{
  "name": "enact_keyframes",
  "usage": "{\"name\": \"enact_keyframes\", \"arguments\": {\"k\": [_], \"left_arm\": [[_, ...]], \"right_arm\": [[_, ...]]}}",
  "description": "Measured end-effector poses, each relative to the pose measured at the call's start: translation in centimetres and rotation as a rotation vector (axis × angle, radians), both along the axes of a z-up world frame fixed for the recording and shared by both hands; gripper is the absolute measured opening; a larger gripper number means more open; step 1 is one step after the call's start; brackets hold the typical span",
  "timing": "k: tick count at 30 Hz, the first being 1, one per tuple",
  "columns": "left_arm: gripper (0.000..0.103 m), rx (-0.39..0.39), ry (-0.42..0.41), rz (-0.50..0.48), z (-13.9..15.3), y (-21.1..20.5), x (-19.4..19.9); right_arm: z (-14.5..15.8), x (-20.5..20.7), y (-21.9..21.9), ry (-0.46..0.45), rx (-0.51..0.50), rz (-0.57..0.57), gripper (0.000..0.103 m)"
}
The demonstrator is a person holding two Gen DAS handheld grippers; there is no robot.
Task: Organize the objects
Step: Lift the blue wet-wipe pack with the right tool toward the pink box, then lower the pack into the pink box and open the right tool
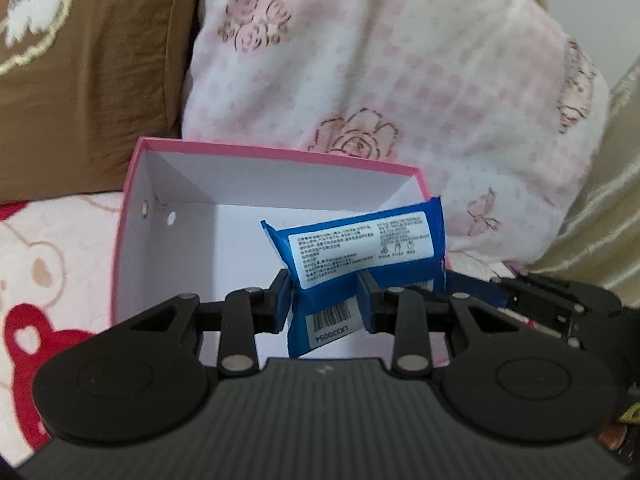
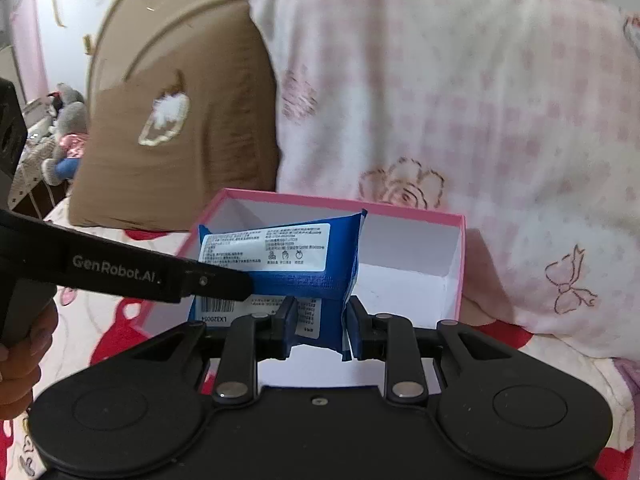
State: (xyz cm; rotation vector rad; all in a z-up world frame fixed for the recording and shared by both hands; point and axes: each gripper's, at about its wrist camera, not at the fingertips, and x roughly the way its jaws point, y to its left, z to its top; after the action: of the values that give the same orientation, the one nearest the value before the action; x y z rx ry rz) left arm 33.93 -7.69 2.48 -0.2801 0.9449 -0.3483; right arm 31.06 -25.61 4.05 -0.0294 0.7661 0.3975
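- Blue packet (image 1: 352, 256) sits low centre in the left wrist view, white label panel up, held above the open pink box (image 1: 132, 208); its far end overhangs the box's right wall
- Left gripper (image 1: 324, 300): jaws narrow, clamped on the near end of the packet, barcode flap hanging between the pads. Judged reason: a pinch at one end leaves the rest of the pack free for the other tool
- Right gripper (image 2: 320, 320): jaws narrow, closed on the lower right part of the same blue packet (image 2: 288, 260); foil bunches at the right pad
- In the right wrist view the left tool comes in from the left edge as a black finger reaching the pack's lower left corner, so the two grips sit at opposite ends. Probable purpose: a soft, floppy pack stays flat and aimed when carried by both ends
- Pink box (image 2: 460, 264) lies centre frame on a bedsheet (image 1: 48, 264) with a red bear print, backed against a pink floral pillow (image 1: 400, 80), brown pillow (image 1: 92, 80) to the upper left. The pillows likely stop it sliding
- What shows of the box interior is bare white; the near floor is hidden by the grippers
- Judgement: packet is poised for lowering into the box; not yet resting on the floor as far as can be told
- Risk: uneven release could leave it propped on the right wall
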Motion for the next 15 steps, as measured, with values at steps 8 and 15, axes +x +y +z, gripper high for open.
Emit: {"name": "enact_keyframes", "arguments": {"k": [8,15], "left_arm": [[0.032,-0.041,0.064,-0.011,-3.8,-1.3,4.5],[0.034,-0.047,0.061,-0.006,-5.8,-1.3,6.6]], "right_arm": [[-2.9,4.2,-0.2,0.053,-0.082,-0.009,0.031],[-4.4,5.6,-0.5,0.062,-0.079,0.005,0.032]]}}
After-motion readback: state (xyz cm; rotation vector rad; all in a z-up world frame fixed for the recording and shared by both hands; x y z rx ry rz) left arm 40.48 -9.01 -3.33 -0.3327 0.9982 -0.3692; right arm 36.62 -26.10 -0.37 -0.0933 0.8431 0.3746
